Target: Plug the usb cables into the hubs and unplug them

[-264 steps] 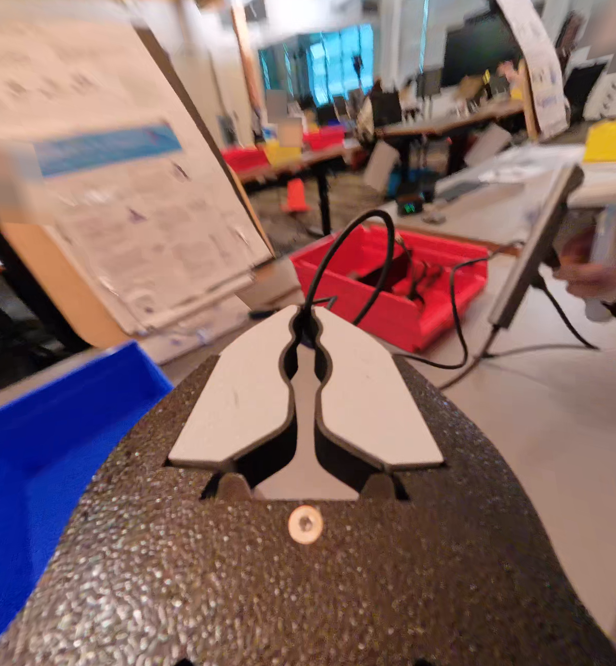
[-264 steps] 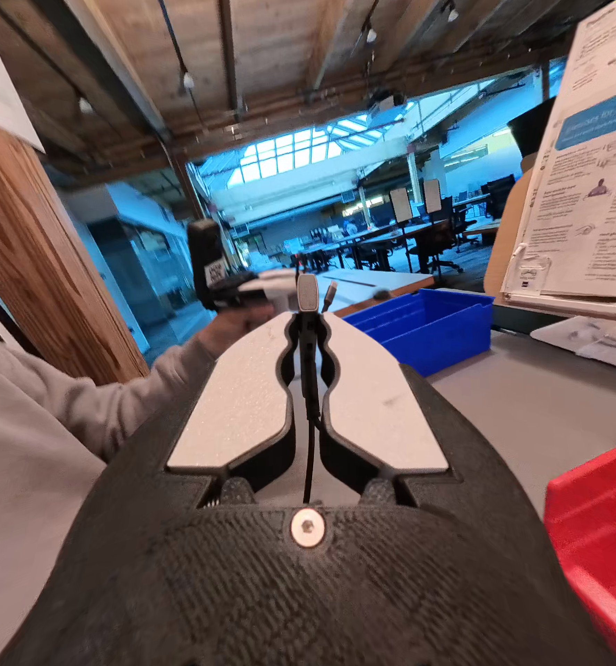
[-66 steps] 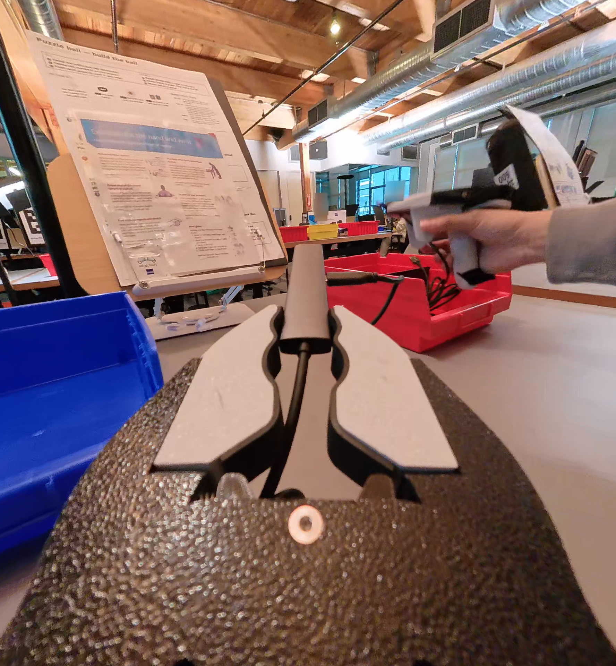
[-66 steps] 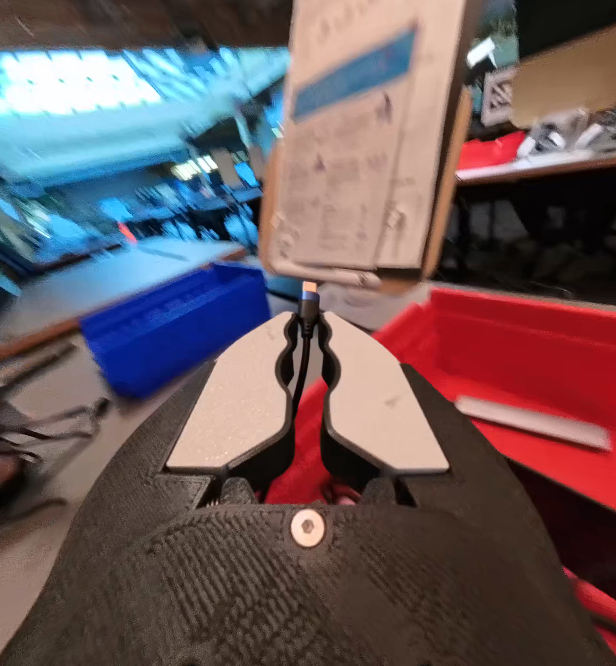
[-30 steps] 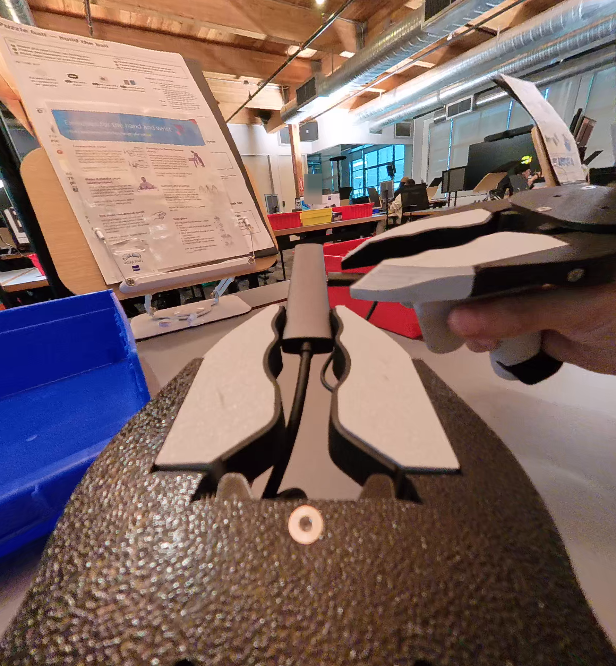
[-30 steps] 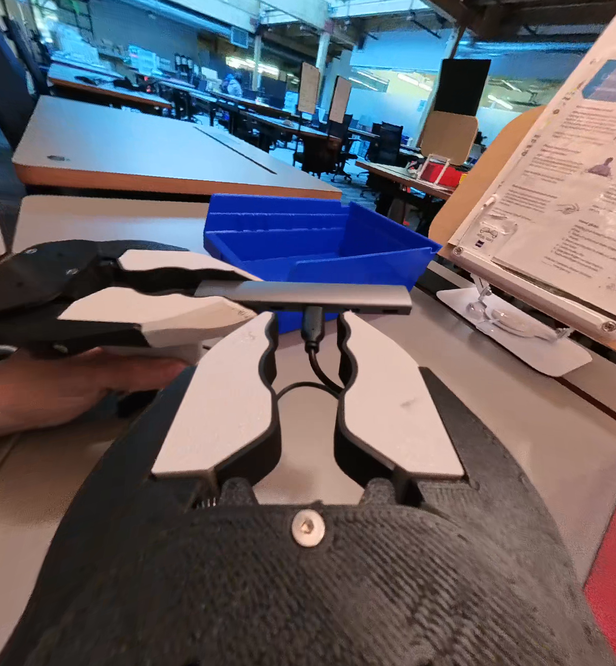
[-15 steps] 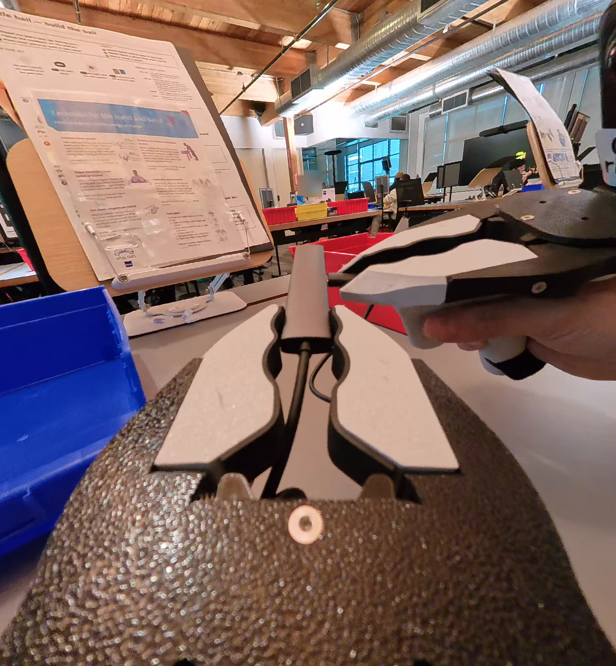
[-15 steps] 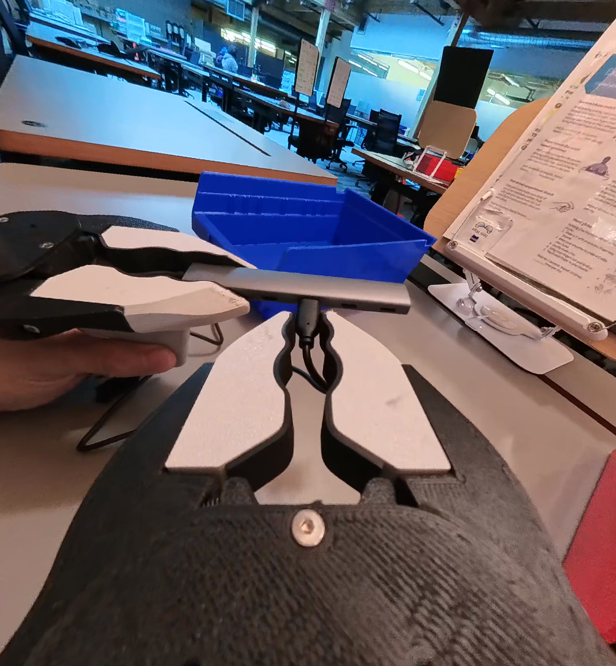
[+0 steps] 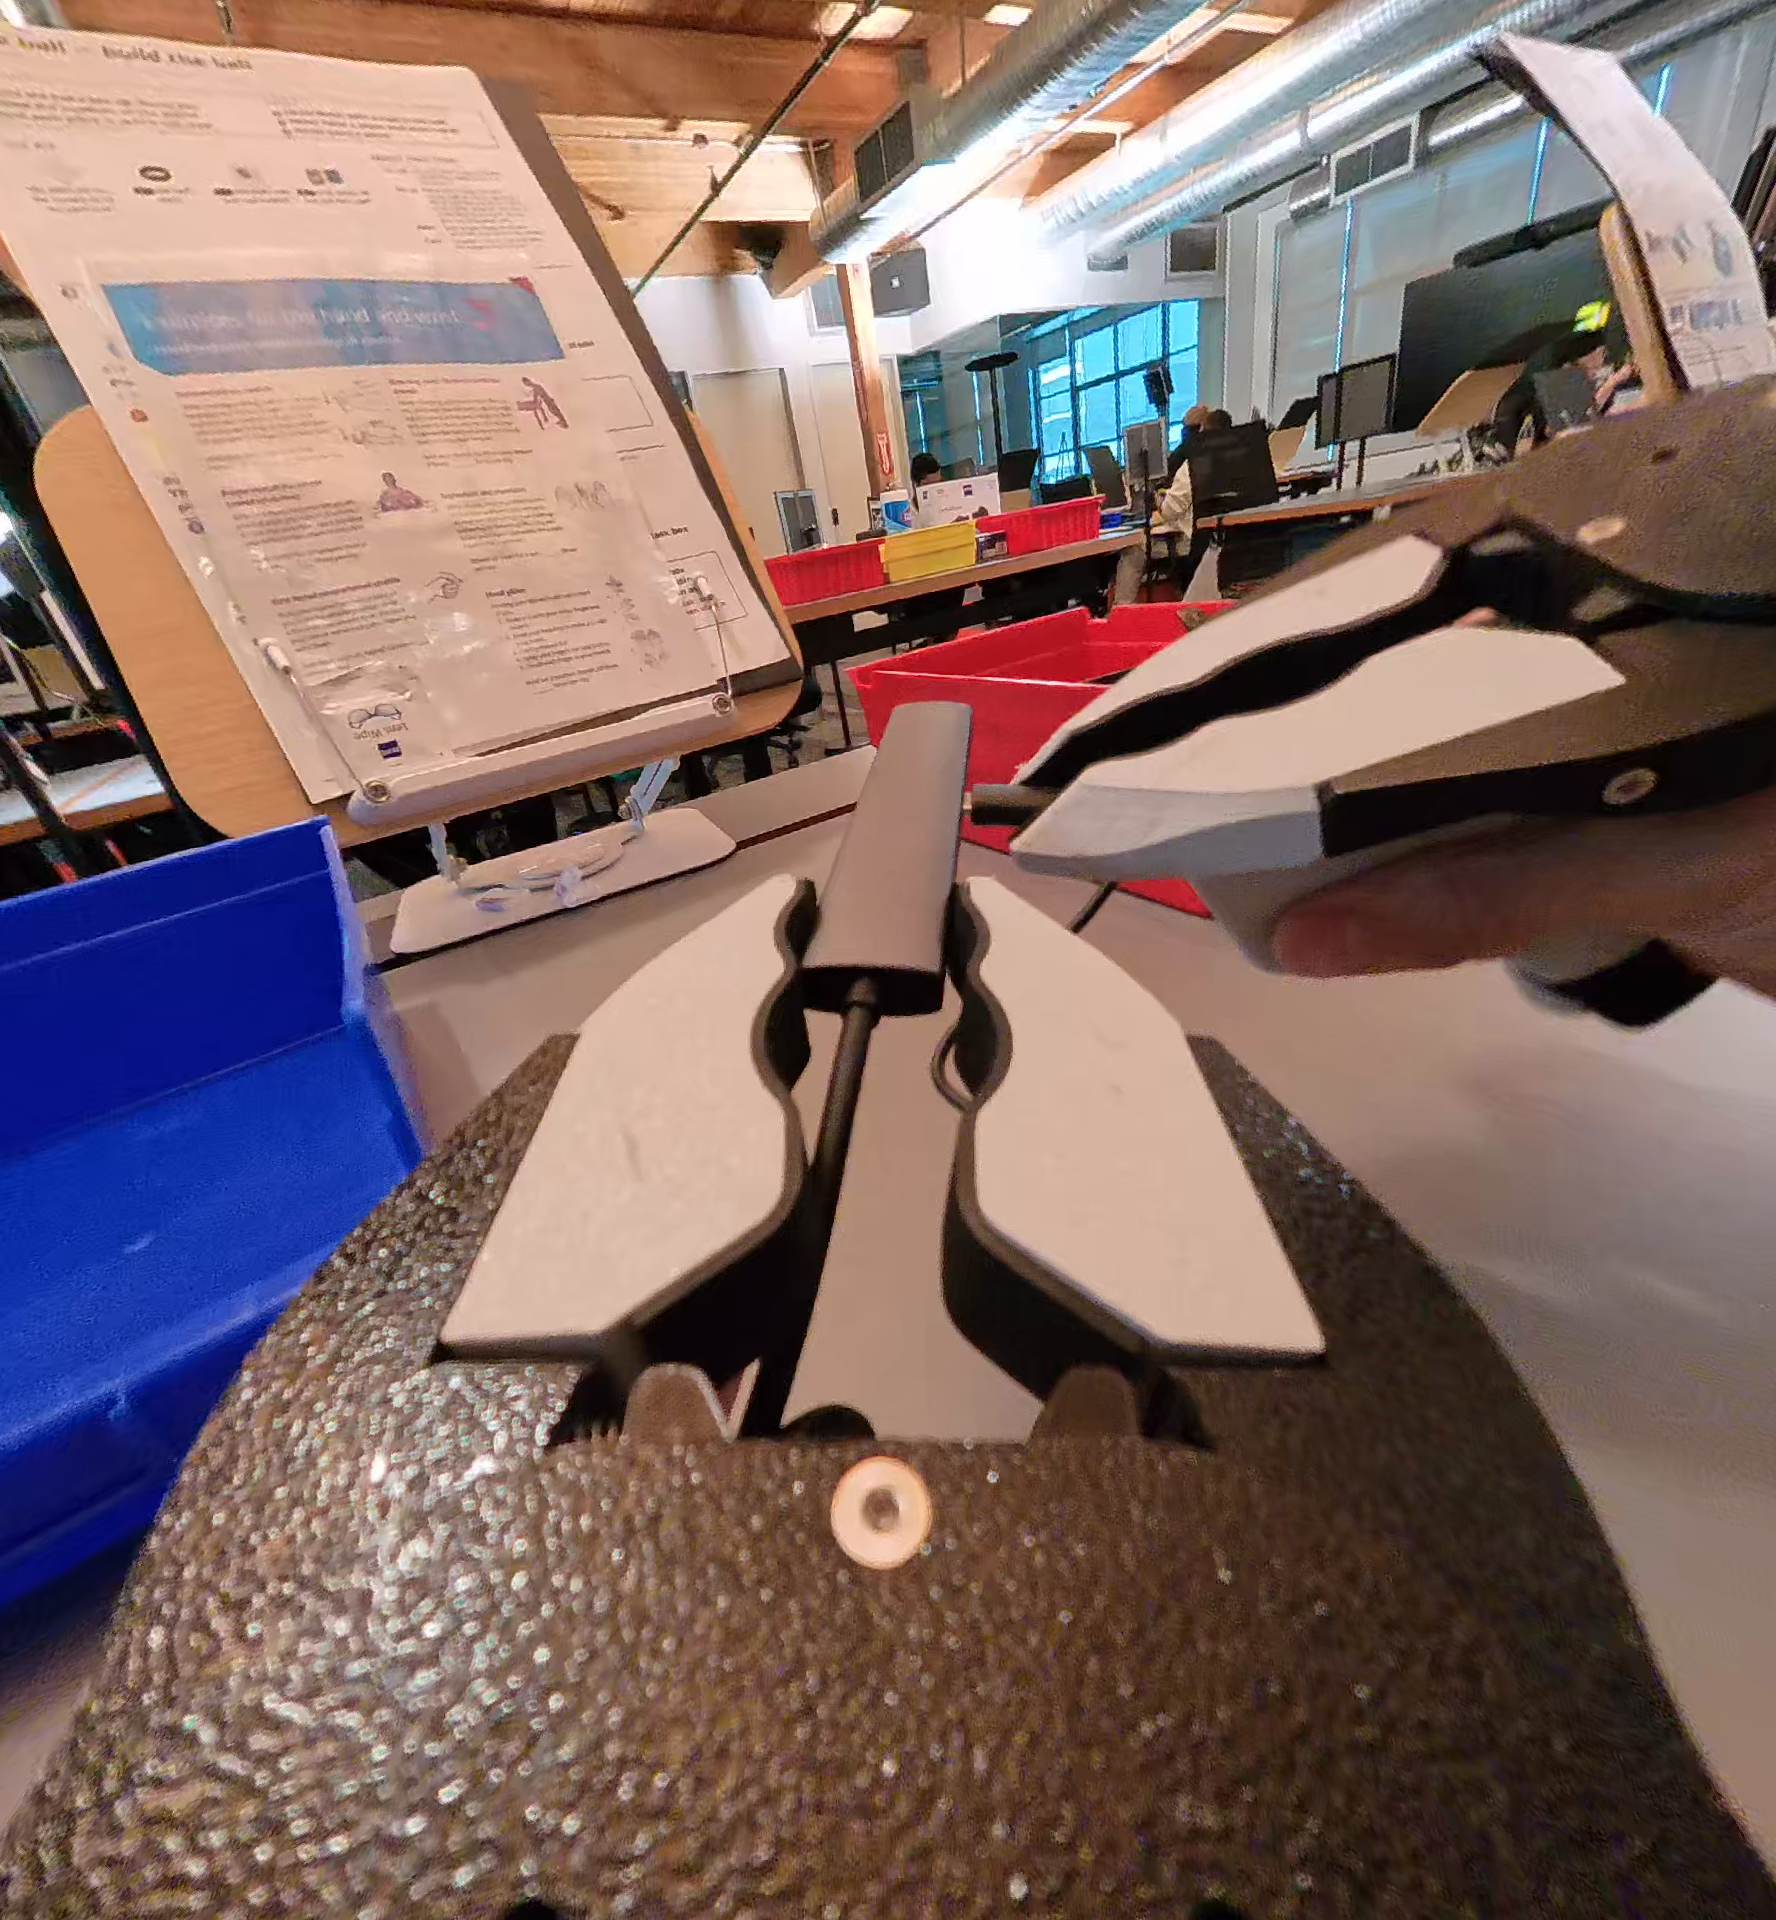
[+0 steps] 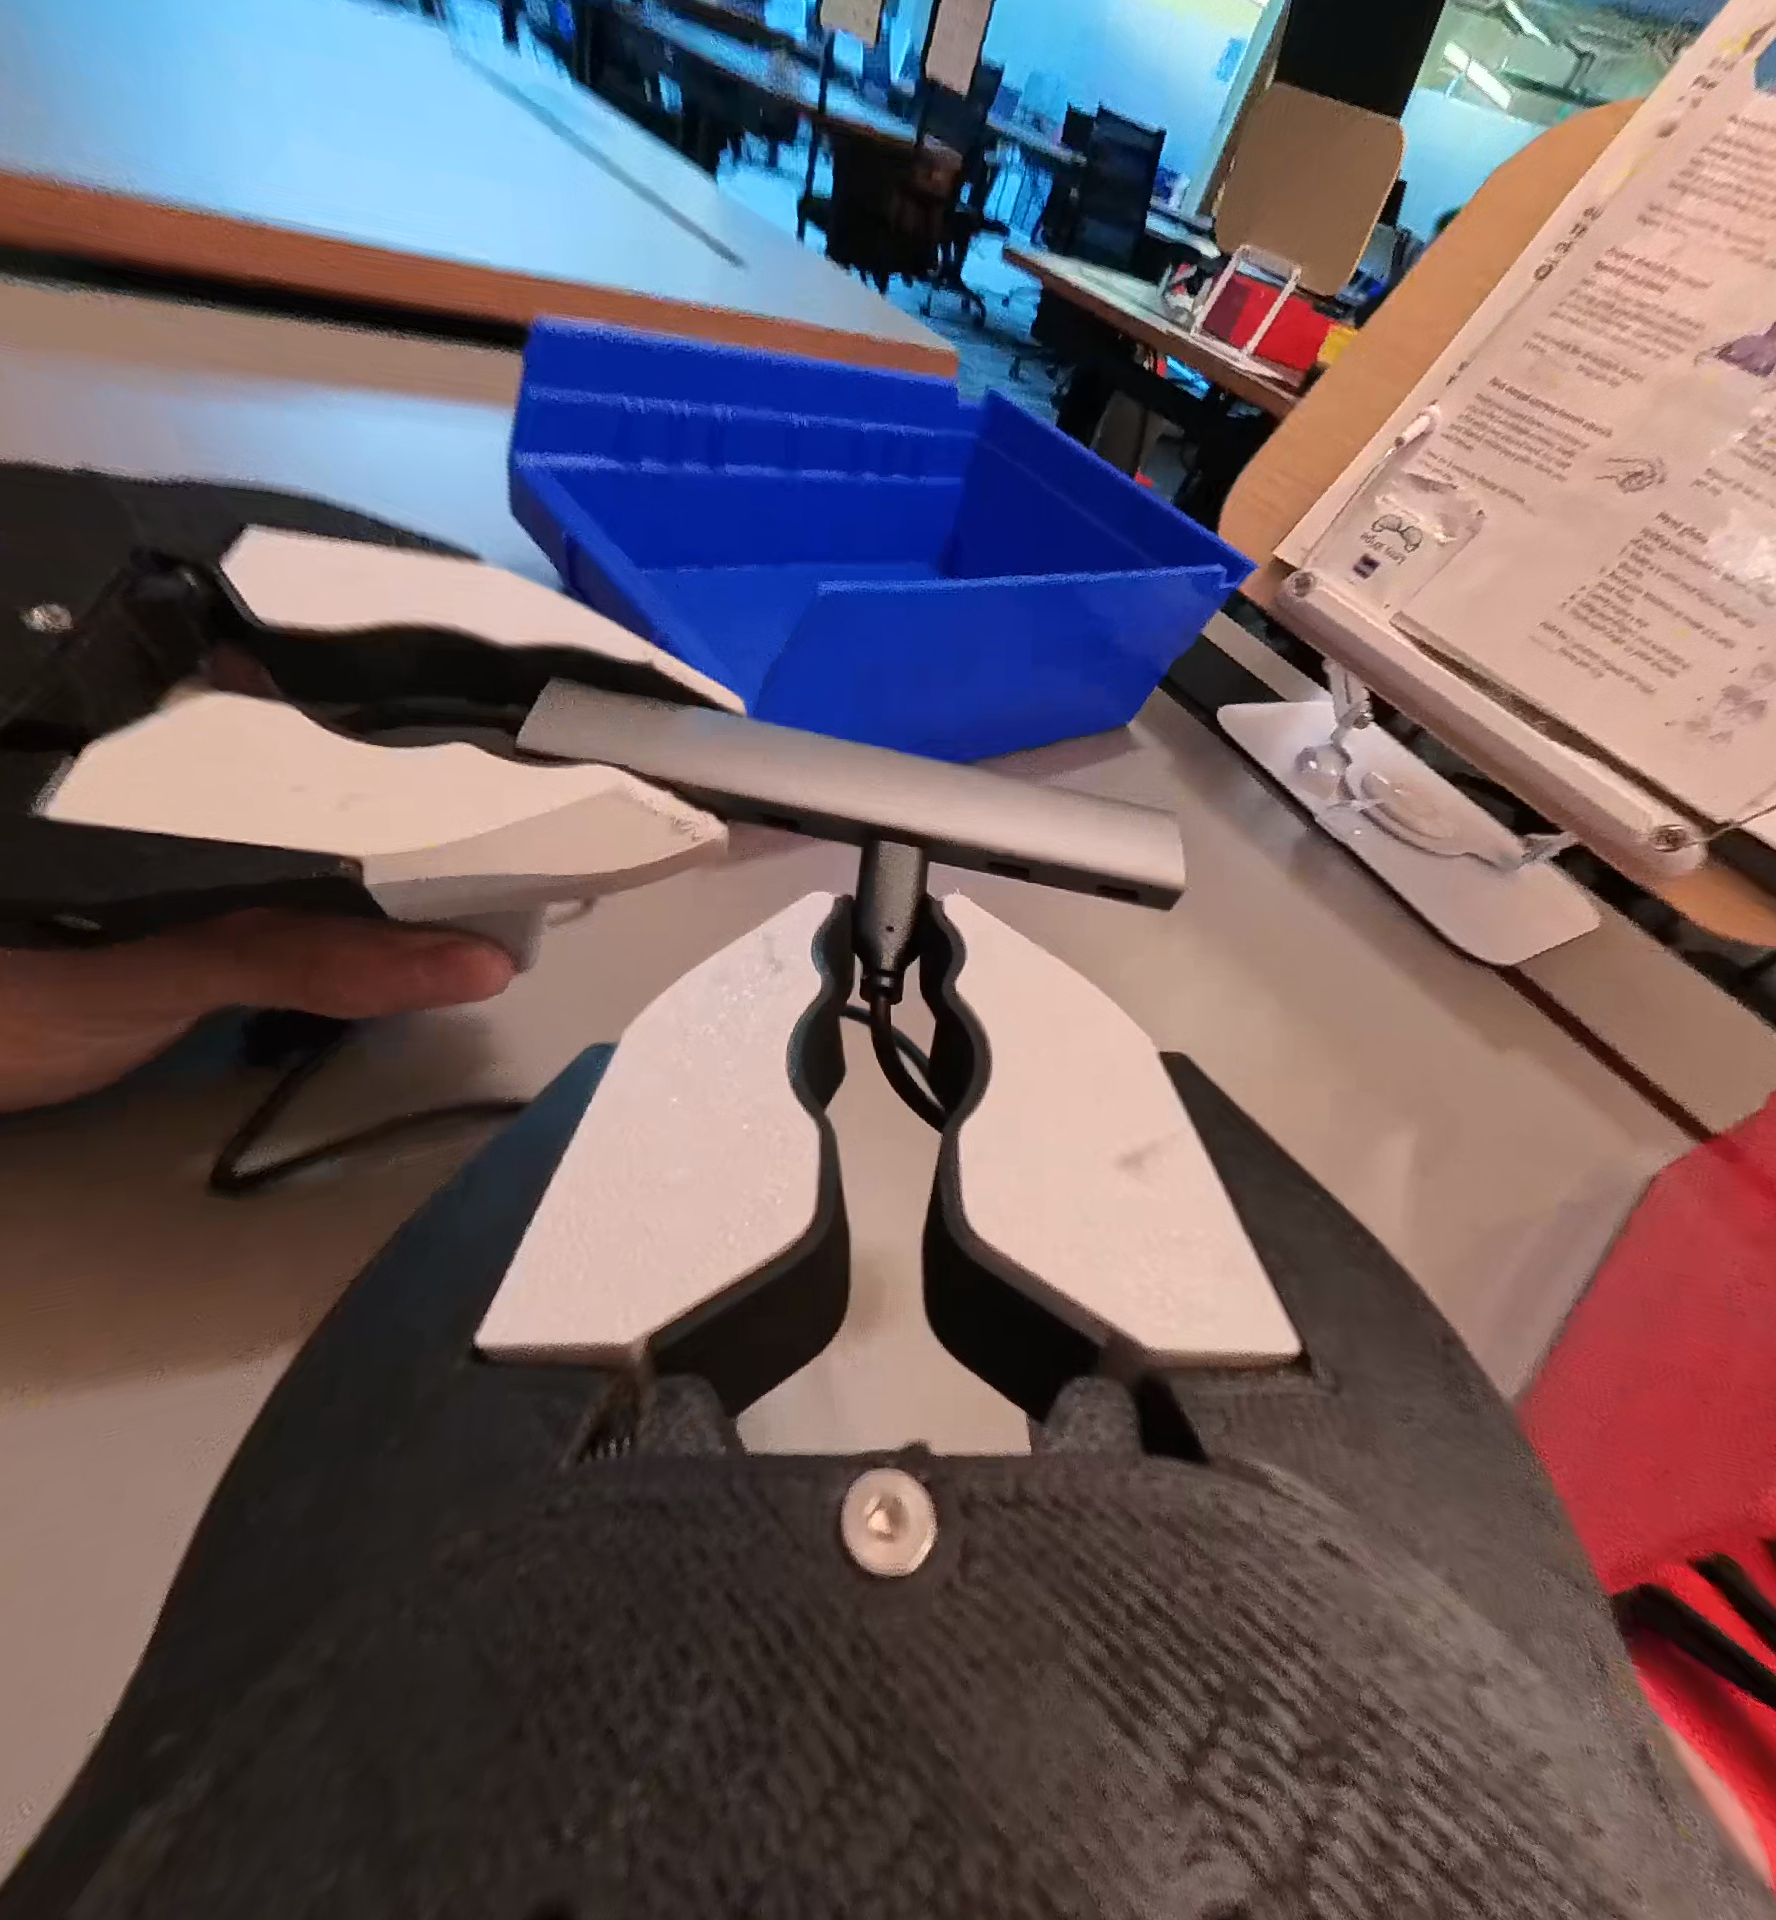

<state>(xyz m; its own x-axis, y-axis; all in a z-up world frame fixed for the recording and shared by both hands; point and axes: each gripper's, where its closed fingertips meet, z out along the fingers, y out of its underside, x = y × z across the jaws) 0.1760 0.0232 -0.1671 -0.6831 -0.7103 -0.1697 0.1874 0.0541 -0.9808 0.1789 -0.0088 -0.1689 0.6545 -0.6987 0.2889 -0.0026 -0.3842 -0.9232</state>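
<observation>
My left gripper is shut on the near end of a slim grey USB hub, held above the table. The hub's own black cable runs back between my fingers. My right gripper is shut on a black USB plug that meets the hub's side. The plug's cable loops down between the right fingers. In the left wrist view the right gripper comes in from the right with the plug against the hub. In the right wrist view the left gripper holds the hub from the left.
A blue bin stands at the left, also behind the hub in the right wrist view. A red bin is at the right. A tilted document stand is at the back. A cable loop lies on the grey table. Some 4 cm of space lies between my two pairs of fingers.
My right gripper was open around the plug and has shut on it. The hub now sits tilted in the right wrist view, and both views have shifted slightly.
</observation>
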